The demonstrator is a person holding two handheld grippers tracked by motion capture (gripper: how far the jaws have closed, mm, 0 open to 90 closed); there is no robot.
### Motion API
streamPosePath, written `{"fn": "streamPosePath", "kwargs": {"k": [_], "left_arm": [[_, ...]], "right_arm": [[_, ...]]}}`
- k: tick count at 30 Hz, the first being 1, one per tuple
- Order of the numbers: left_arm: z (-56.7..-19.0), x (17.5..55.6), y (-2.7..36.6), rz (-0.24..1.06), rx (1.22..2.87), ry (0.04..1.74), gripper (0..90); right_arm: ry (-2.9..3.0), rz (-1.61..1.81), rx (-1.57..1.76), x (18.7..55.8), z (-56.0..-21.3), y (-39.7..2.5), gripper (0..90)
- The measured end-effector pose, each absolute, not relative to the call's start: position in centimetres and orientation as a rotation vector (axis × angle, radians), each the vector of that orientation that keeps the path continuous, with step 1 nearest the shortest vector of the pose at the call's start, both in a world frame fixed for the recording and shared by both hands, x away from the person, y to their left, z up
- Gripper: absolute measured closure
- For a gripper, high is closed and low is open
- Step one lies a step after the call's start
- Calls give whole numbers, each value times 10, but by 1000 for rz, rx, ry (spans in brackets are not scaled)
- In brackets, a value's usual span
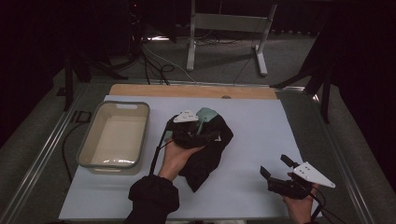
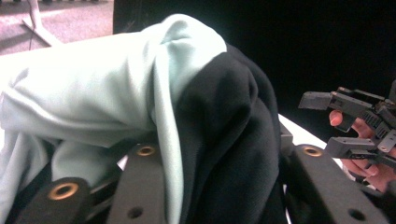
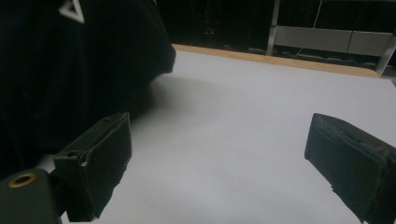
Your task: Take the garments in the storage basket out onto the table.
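Note:
A black garment (image 1: 210, 154) with a pale mint-green part (image 1: 206, 115) lies bunched at the middle of the white table (image 1: 261, 126). My left gripper (image 1: 204, 134) sits on top of it, shut on a fold. In the left gripper view, mint cloth (image 2: 93, 102) and black cloth (image 2: 229, 140) bulge up between the jaws and hide their tips. My right gripper (image 1: 274, 166) hovers open near the table's front right corner, apart from the garment. Nothing lies between its pads (image 3: 105, 163), and the black garment (image 3: 70, 70) is to their left.
A grey-rimmed plastic bin (image 1: 87, 144) stands on the left part of the table. A wooden strip (image 1: 187, 90) runs along the far edge. Beyond it are a white frame stand (image 1: 229, 23) and floor cables (image 1: 159, 65). Bare table surface spreads between the garment and the right gripper.

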State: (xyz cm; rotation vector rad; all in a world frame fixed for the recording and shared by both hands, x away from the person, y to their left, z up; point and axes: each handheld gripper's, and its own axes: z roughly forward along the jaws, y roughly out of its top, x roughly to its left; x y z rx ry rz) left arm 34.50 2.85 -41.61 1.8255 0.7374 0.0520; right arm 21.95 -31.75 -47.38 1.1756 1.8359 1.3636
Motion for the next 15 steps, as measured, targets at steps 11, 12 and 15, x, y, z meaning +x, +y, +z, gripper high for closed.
{"fn": "streamPosePath", "kwargs": {"k": [11,12,15], "left_arm": [[-412,343,30,10,1734,723,346],[-410,342,32,28,1724,728,318],[-406,340,38,111,1739,741,243]], "right_arm": [[1842,1363,1170,219,-474,-316,72],[1841,1364,1170,219,-474,-316,72],[1841,1364,1171,219,-474,-316,72]]}}
